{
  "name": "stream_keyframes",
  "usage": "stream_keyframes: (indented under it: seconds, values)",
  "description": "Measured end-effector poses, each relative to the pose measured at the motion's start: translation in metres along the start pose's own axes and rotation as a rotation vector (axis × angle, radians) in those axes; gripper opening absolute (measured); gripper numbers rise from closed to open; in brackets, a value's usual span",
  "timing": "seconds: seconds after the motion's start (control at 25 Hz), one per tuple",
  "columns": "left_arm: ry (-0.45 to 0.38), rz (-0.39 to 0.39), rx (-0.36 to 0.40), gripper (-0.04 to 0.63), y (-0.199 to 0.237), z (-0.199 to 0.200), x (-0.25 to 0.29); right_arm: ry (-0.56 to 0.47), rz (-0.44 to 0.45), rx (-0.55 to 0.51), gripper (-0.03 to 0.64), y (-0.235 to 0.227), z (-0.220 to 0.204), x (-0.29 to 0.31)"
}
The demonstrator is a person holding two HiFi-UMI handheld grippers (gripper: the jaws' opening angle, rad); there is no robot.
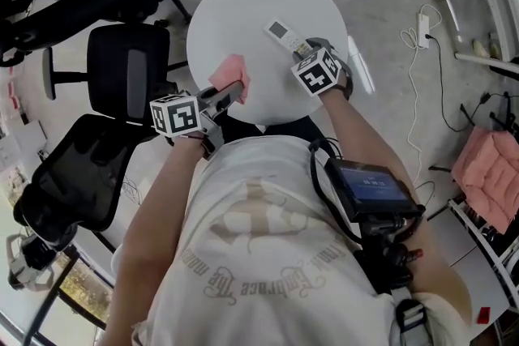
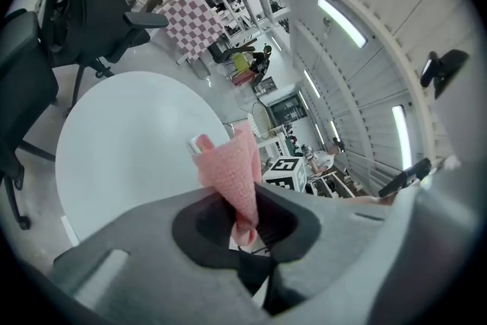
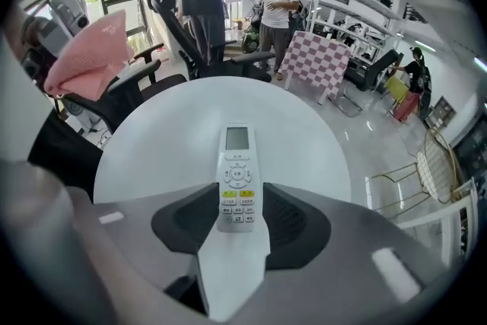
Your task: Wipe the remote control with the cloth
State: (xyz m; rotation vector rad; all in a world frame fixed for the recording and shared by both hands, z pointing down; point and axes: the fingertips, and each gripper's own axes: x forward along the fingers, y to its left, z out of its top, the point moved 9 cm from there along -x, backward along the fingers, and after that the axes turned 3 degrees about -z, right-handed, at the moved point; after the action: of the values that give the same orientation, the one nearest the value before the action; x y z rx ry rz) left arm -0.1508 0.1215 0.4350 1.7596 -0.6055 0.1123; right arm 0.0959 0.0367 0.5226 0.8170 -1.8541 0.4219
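In the head view, the pink cloth [image 1: 229, 73] is seen pinched at the tips of the left gripper [image 1: 233, 93], bunched and sticking out beyond the jaws above the round white table [image 1: 243, 4]. The white remote control [image 1: 281, 32] reaches forward from the jaws of the right gripper [image 1: 302, 49], out over the table top. The two grippers are near each other but apart.

In the left gripper view, the jaws of the left gripper [image 2: 243, 223] are seen closed tight on the lower end of the cloth [image 2: 232, 171], which rises out of them as a crumpled cone. The table [image 2: 129, 141] lies ahead of the jaws.

In the right gripper view, the jaws of the right gripper [image 3: 242, 218] are partly apart and closed on the button end of the remote control [image 3: 237, 171]; both pads are seen against its sides. Its screen end points away from the jaws over the table [image 3: 167, 133]. The cloth [image 3: 87, 61] is seen well off to the left of these jaws.
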Motion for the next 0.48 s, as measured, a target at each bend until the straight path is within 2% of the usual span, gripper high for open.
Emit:
stream_keyframes:
  seconds: [0.08, 0.2, 0.32, 0.48]
  values:
    - [0.003, 0.001, 0.023, 0.040, 0.000, 0.005, -0.003, -0.031, -0.023, 0.046, 0.139, 0.001, 0.000, -0.014]
    - [0.017, 0.016, 0.082, 0.040, 0.000, 0.010, -0.007, -0.070, -0.055, 0.113, 0.003, 0.004, -0.003, -0.039]
    - [0.042, 0.018, 0.182, 0.040, -0.002, 0.021, -0.007, -0.119, -0.091, 0.205, 0.005, 0.002, -0.007, -0.066]
    - [0.044, 0.009, 0.304, 0.040, -0.005, 0.030, -0.016, -0.260, -0.085, 0.376, 0.005, 0.013, -0.010, -0.104]
